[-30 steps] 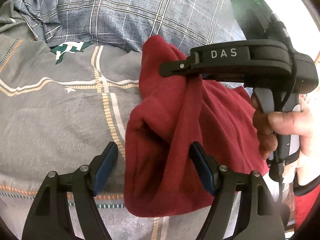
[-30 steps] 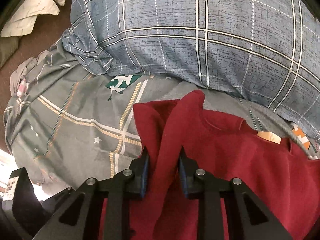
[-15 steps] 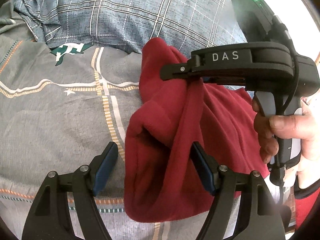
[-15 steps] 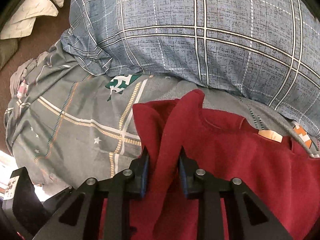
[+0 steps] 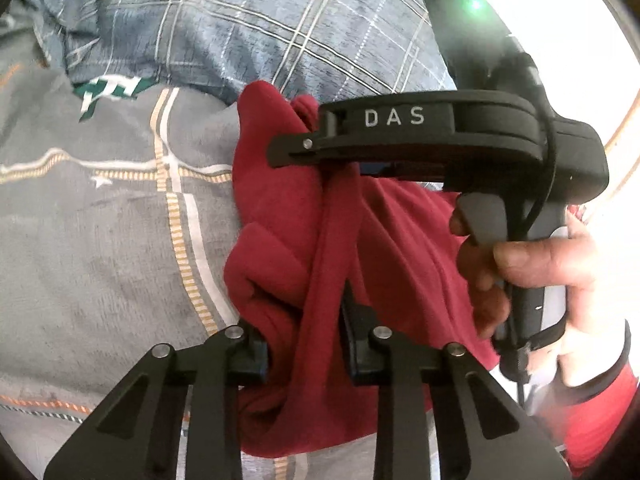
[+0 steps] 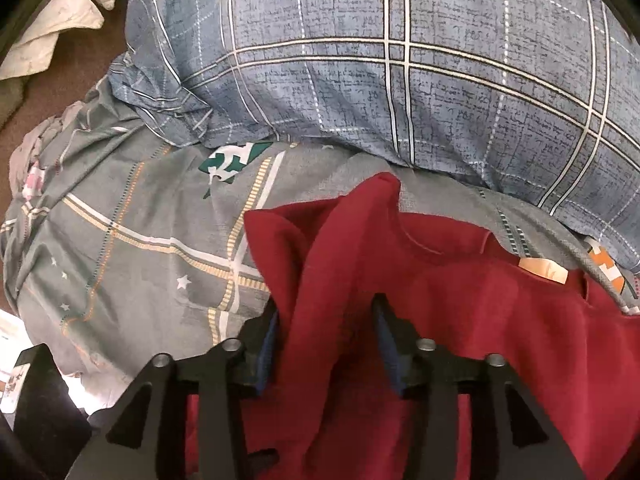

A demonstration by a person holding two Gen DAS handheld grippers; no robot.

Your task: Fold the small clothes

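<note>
So the red garment [image 5: 288, 240] is bunched up on the grey patterned bedsheet [image 5: 100, 240], just in front of the blue plaid pillow [image 6: 400, 80], with one pointed corner of the fabric sticking up toward the pillow. The left gripper [image 5: 304, 344] has just been closing, and in its own view the jaws are now pinched tight on a thick vertical fold of the garment at the near edge. The right gripper [image 6: 326, 320] sits a bit further toward the pillow along that same fold; its jaws have just been opening, and from its own camera the blue pads stand a little off the ridge of red cloth that runs up between them, so it looks let go, though the fabric crowds the left pad, so I can't fully rule out contact there. From the left camera you can see the right gripper side-on with "DAS" on its black body, and the person's right hand [image 5: 540, 280] wrapped round its handle, a red sleeve [image 5: 600, 420] behind it.
</note>
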